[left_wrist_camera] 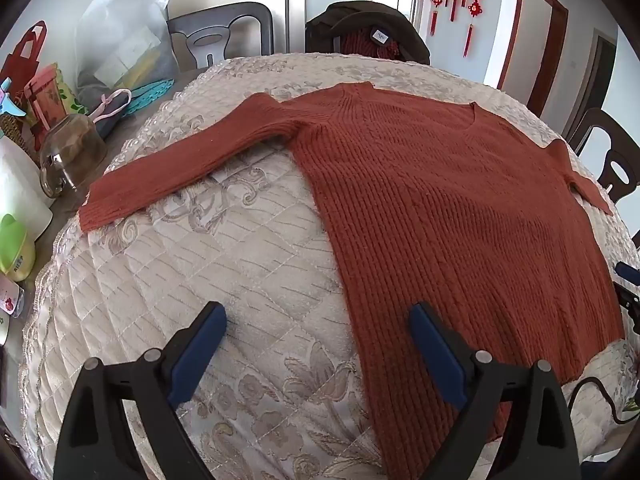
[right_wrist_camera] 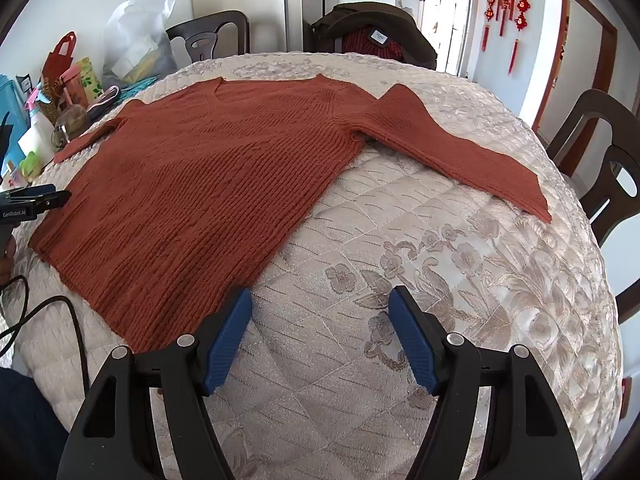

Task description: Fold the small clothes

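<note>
A rust-red ribbed knit sweater [left_wrist_camera: 440,208] lies flat and spread out on the quilted cream cloth [left_wrist_camera: 200,280], both sleeves stretched sideways. My left gripper [left_wrist_camera: 318,320] hovers open above the sweater's lower left hem edge, one blue pad over the cloth, the other over the knit. In the right wrist view the same sweater [right_wrist_camera: 200,184] fills the left half, its sleeve [right_wrist_camera: 460,152] reaching right. My right gripper [right_wrist_camera: 320,304] stands open over bare cloth just beside the hem corner. Nothing is between either pair of pads. The left gripper [right_wrist_camera: 36,202] shows at the left edge there.
Bags, a glass jar [left_wrist_camera: 72,156], bottles and boxes crowd the table's left end. Dark chairs [left_wrist_camera: 224,36] stand behind, one draped with a dark coat [left_wrist_camera: 372,28], another chair [right_wrist_camera: 600,168] at the right. A black cable [right_wrist_camera: 60,320] trails over the near left cloth.
</note>
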`<state>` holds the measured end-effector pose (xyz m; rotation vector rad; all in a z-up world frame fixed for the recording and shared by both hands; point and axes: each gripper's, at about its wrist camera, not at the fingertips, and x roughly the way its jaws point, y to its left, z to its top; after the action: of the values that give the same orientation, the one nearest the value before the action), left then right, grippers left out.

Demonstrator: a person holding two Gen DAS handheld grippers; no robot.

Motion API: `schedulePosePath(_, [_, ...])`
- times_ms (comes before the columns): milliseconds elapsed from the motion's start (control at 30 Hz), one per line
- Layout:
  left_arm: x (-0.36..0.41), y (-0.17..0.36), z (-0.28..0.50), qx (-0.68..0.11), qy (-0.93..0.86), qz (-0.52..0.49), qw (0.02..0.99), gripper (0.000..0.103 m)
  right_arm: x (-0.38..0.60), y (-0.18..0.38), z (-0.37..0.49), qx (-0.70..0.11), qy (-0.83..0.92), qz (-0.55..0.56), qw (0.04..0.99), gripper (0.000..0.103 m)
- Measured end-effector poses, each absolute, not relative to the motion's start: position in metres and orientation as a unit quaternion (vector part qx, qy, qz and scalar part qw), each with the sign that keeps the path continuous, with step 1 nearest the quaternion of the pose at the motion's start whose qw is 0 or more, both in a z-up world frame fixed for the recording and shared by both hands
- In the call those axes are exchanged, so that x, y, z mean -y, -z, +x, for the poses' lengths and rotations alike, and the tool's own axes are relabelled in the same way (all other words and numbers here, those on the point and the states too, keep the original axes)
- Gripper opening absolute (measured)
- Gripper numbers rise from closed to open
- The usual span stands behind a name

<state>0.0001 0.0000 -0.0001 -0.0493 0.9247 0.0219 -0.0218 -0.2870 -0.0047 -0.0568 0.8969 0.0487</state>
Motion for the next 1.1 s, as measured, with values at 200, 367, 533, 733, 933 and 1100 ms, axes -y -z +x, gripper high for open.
schedulePosePath(200, [0.0005, -0.0004, 0.0029, -0.446, -0.011, -0.022, 0.894, 0.095, 0.2873, 0.0046, -0.0221, -0.432, -0.024, -0.026, 0.901, 0.071])
schedulePosePath(367, [0.0007, -0.0003, 0.0007, -0.443, -0.012, -0.024, 0.896, 0.095, 0.2873, 0.0046, -0.0220, -0.432, -0.025, -0.025, 0.901, 0.071])
schedulePosePath(533, [0.0009, -0.0002, 0.0000, -0.441, -0.012, -0.022, 0.897, 0.095, 0.2872, 0.0045, -0.0220, -0.432, -0.024, -0.025, 0.901, 0.071])
schedulePosePath(733, [0.0008, -0.0002, -0.0002, -0.440, -0.012, -0.022, 0.898, 0.095, 0.2873, 0.0045, -0.0221, -0.432, -0.025, -0.025, 0.901, 0.071])
schedulePosePath(933, [0.0011, -0.0003, -0.0001, -0.440, -0.012, -0.022, 0.898, 0.095, 0.2873, 0.0046, -0.0222, -0.432, -0.025, -0.025, 0.901, 0.071])
schedulePosePath(1100, [0.0008, -0.0002, -0.0002, -0.440, -0.012, -0.022, 0.898, 0.095, 0.2873, 0.0046, -0.0223, -0.431, -0.025, -0.025, 0.901, 0.071])
